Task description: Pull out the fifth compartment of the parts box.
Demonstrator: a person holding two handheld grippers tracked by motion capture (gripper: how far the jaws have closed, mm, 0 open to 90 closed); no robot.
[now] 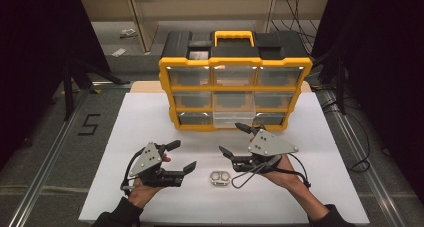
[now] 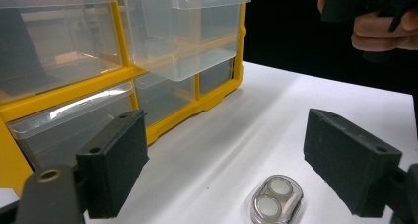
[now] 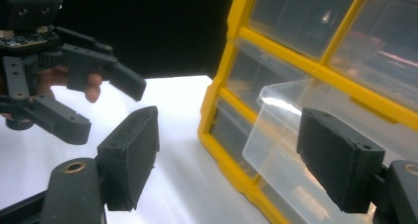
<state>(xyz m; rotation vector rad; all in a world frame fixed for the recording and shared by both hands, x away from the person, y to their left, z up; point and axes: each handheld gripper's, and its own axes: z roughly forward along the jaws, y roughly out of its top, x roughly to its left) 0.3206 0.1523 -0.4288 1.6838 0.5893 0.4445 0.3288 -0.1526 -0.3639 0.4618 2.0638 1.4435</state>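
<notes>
— Earbud case lies on the white table, between both hand-held grippers.
— Jaws?
— I read left hand-held gripper apart, right hand-held gripper apart, near the pulled-out drawer.

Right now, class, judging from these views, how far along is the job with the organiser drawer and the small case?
Done: the bottom middle drawer of the yellow organiser is pulled out. In hand: nothing; the left gripper and right gripper both hang open, and the small clear case lies on the white table between them. Probably left: picking up the case, putting it in the drawer and closing it.
</notes>
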